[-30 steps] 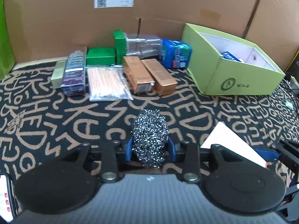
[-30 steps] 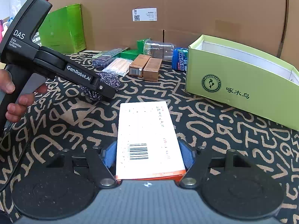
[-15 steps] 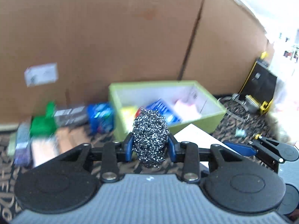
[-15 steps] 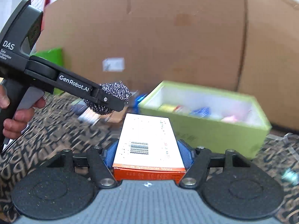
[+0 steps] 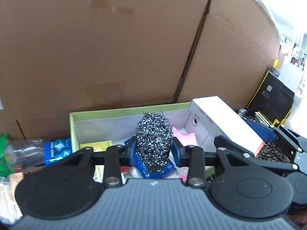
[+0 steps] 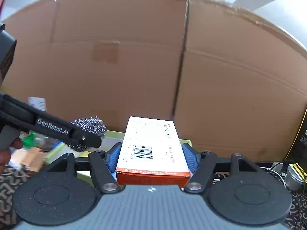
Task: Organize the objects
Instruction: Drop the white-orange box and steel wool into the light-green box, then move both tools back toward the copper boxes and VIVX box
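Both hand-held grippers had risen from the worktop toward the green box [image 5: 73, 120]. Left hand-held gripper [image 5: 154, 150] clamped the scourer [image 5: 153, 136] above the box's open top; right hand-held gripper [image 6: 151, 158] gripped the tablet carton [image 6: 151, 143] beside it, cardboard wall [image 6: 115, 67] behind.

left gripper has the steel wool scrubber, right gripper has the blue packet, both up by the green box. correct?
Not quite. The right gripper is shut on a white and orange tablet box, not a blue packet; the right wrist view shows it. The rest holds: the left gripper grips the steel wool scrubber by the green box.
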### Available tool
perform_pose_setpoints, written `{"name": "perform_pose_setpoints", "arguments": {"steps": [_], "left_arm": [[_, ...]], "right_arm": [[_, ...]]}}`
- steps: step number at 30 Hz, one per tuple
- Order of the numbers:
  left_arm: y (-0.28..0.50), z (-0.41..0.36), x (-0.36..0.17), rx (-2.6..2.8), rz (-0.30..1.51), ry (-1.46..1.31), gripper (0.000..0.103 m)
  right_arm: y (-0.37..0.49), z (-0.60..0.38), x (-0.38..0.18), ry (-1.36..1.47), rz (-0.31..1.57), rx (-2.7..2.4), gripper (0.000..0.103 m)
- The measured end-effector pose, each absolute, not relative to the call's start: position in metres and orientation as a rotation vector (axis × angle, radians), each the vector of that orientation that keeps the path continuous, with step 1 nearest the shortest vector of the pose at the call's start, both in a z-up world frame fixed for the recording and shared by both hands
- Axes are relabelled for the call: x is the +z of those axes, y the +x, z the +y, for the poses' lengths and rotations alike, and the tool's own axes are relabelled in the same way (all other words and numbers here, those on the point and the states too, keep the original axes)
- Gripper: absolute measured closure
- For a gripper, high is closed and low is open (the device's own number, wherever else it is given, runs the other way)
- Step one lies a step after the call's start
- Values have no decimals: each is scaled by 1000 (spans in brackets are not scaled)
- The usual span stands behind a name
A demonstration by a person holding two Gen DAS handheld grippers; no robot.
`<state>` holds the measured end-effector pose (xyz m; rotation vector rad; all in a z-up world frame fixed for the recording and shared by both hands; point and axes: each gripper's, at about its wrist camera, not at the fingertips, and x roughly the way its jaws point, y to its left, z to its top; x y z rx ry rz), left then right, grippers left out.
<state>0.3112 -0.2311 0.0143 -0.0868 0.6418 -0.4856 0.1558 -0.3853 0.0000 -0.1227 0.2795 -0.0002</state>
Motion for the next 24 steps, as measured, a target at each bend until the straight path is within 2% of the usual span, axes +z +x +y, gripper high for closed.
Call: {"name": "perform_pose_setpoints", "arguments": {"steps": [3,4,5,7,8,10,14,24], "left_arm": [[327,-237,4,-486,647,-90,64],[331,-240,0,-493,649,-84,55],[334,-241,-3,-505,653,-80,31],[335,-240,-10,-474,642,-85,7],[333,-238,-12,-455,622,-91,0],[329,-232,-14,-437,601,-103,0],[323,-222,-7,-423,623,-142,0],[241,-188,31,-349,538,-108,0]], "right_arm": [[181,-394,-12,-139,294,-17,32],[188,-394,-17,-144,298,-22,32],[195,-395,-22,-148,298,-24,32],[210,-397,-35,-158,314,-30,27],[216,-395,-39,-164,345,-35,25],[223,-397,-48,-169,391,-42,22],[213,-402,-46,-153,365,-37,16],[155,-388,4,-62,223,34,8]]}}
